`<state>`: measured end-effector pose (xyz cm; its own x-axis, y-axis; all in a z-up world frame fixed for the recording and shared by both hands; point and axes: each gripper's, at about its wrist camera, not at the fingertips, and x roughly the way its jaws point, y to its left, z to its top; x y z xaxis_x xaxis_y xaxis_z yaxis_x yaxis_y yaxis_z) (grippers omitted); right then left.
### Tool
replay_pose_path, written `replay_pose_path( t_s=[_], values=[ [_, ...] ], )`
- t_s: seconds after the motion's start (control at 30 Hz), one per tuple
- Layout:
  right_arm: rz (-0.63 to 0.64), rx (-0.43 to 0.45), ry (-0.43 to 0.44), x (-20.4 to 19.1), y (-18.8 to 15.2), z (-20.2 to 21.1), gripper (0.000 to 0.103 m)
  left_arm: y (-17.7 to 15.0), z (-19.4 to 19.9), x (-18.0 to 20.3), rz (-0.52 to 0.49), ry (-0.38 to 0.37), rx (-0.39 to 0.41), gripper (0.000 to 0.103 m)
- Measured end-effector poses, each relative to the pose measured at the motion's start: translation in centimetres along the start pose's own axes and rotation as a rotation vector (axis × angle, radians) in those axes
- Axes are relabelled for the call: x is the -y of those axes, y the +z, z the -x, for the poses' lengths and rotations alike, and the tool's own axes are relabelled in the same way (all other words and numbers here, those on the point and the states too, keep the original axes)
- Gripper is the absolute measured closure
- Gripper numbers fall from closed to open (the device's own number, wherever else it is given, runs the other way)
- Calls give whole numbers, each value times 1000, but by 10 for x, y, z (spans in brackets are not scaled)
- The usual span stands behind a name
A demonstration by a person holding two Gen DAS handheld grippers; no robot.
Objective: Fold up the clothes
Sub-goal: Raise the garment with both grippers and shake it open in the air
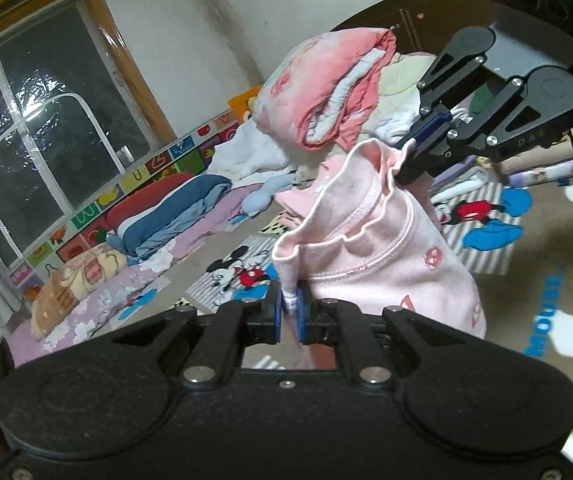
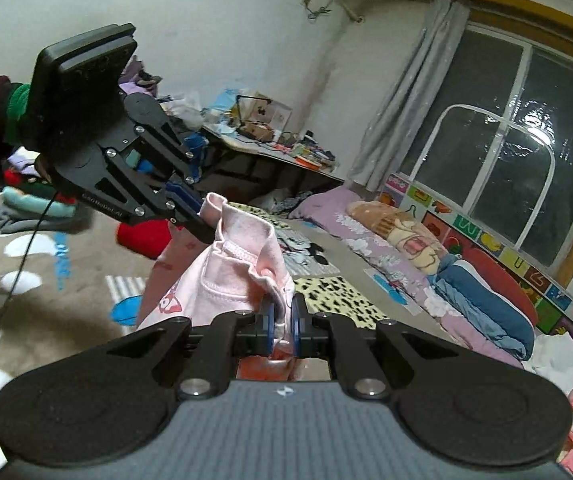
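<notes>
Above the bed (image 1: 546,320), the pink garment (image 1: 386,248) hangs between 2 grippers, left gripper (image 1: 290,308) and right gripper (image 2: 282,322) each pinching its bunched edge; a shallow pinch could slip, dropping a corner.

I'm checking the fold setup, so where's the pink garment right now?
The pink garment hangs lifted above the cartoon blanket, pinched at one edge by the left gripper and at the other by the right gripper.
</notes>
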<state>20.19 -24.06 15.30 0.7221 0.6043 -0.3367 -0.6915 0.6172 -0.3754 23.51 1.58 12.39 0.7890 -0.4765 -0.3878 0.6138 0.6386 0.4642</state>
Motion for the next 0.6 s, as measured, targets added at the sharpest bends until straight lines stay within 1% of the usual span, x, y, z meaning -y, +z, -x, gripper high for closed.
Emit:
replay_pose_path(
  t_s=[0.3, 0.4, 0.5, 0.6],
  values=[
    [-8, -13, -56, 51, 9, -49, 93, 29, -44, -45, -5, 61, -10, 97],
    [-13, -12, -92, 67, 12, -63, 93, 41, -57, -56, -12, 107, -10, 97],
    [-14, -3, -144, 80, 15, -77, 93, 49, -68, -64, -25, 183, -9, 97],
    [-8, 19, -196, 88, 19, -88, 94, 51, -76, -70, -13, 225, 2, 97]
  ],
)
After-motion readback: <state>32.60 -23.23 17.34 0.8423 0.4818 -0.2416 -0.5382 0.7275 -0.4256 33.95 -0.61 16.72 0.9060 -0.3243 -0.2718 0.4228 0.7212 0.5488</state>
